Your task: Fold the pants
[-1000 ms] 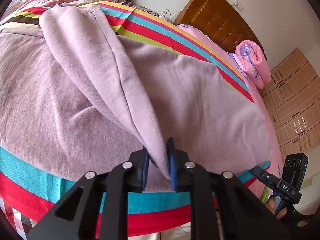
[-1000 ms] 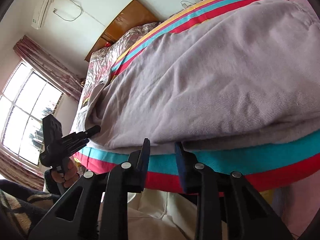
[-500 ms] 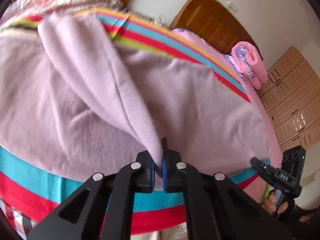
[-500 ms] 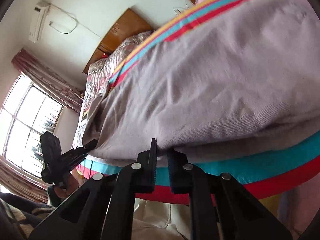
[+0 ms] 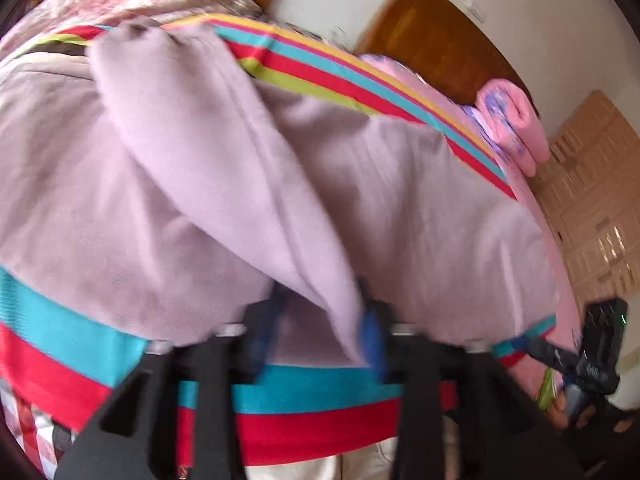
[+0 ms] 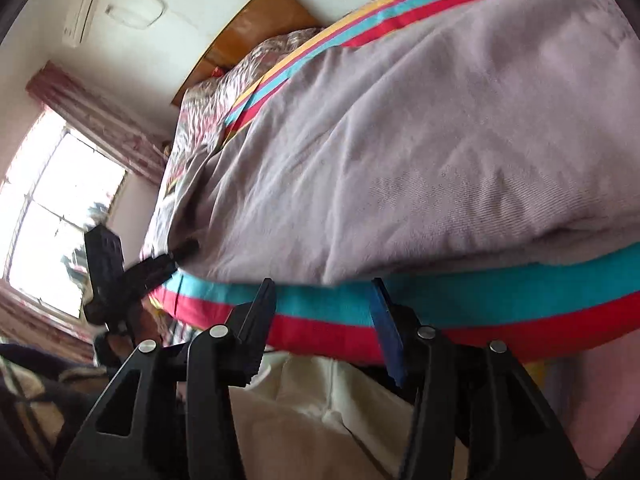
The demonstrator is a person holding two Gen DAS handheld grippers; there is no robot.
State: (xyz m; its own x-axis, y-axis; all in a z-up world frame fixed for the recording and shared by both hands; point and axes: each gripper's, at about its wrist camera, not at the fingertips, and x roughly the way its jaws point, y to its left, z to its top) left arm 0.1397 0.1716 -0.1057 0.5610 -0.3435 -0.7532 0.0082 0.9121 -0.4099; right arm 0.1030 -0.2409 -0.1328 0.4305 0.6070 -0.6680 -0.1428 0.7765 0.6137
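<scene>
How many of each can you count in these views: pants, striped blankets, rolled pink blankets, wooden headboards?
Pants: 1
Striped blanket: 1
Rolled pink blanket: 1
Wooden headboards: 2
Total: 5

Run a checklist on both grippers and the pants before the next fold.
1. Left gripper let go: ok, its fingers have just been opening, a loose fold of the pants hangs between them.
2. Right gripper let go: ok, just been opening, nothing between the fingers.
3. Pants on the striped blanket: ok.
4. Top layer flat: not ok, a ridge runs up the middle.
5. Far edges lined up: cannot tell.
</scene>
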